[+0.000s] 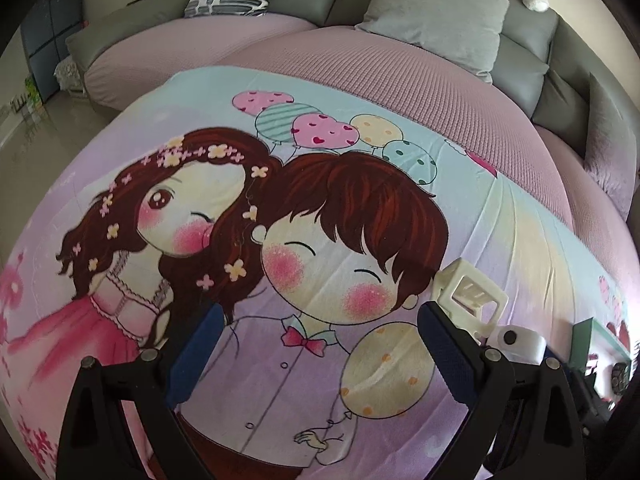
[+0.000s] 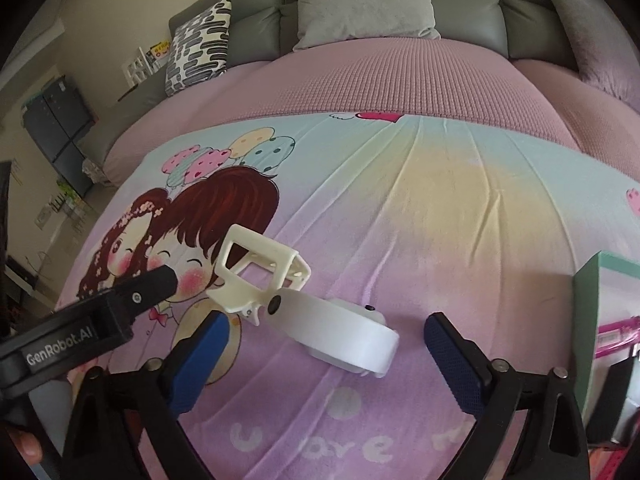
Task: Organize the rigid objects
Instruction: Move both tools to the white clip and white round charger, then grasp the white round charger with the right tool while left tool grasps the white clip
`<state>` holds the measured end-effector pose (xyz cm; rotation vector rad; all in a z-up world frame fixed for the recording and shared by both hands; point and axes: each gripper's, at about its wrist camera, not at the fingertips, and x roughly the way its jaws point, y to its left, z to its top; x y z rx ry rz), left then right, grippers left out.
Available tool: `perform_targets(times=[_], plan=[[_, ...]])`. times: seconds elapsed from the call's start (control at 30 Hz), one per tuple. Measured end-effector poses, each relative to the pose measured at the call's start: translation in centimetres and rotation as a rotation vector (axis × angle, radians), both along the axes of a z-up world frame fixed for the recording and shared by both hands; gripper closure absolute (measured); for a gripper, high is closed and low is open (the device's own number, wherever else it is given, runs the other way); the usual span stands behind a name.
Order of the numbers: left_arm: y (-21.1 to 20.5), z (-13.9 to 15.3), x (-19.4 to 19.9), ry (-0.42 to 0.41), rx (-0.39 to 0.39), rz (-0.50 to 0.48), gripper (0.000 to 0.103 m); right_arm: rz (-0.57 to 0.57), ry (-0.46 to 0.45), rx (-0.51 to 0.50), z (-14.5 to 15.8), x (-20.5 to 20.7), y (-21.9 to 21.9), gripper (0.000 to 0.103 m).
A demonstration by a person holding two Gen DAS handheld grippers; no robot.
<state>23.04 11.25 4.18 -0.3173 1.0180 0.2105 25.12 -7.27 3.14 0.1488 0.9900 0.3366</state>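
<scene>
Cartoon-printed bedding [image 2: 400,208] covers the near part of a pink sofa seat [image 2: 400,76], with grey cushions [image 2: 364,4] along the back. On the sheet lies a white plastic device [image 2: 340,332], a round body hinged to an open rectangular frame, toward the sheet's near edge. The right gripper [image 2: 324,356] hangs over it, released, blue pads either side without touching. The left gripper [image 1: 320,344] is also spread wide and empty, with the device just beside its right finger. A green box [image 2: 600,280] stands at the right edge.
</scene>
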Motion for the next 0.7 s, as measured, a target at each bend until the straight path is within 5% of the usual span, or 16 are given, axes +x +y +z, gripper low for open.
perform_targets(times=[0.27,0.7], plan=[[-1.0,-0.2,0.1,-0.005,-0.026,-0.011,0.006,-0.035,0.007,0.055,0.0,0.0,-1.3,0.035],[-4.0,-0.1,1.8,-0.017,-0.045,-0.131,0.006,-0.071,-0.004,0.043,1.0,-1.1,-3.3,0.036]])
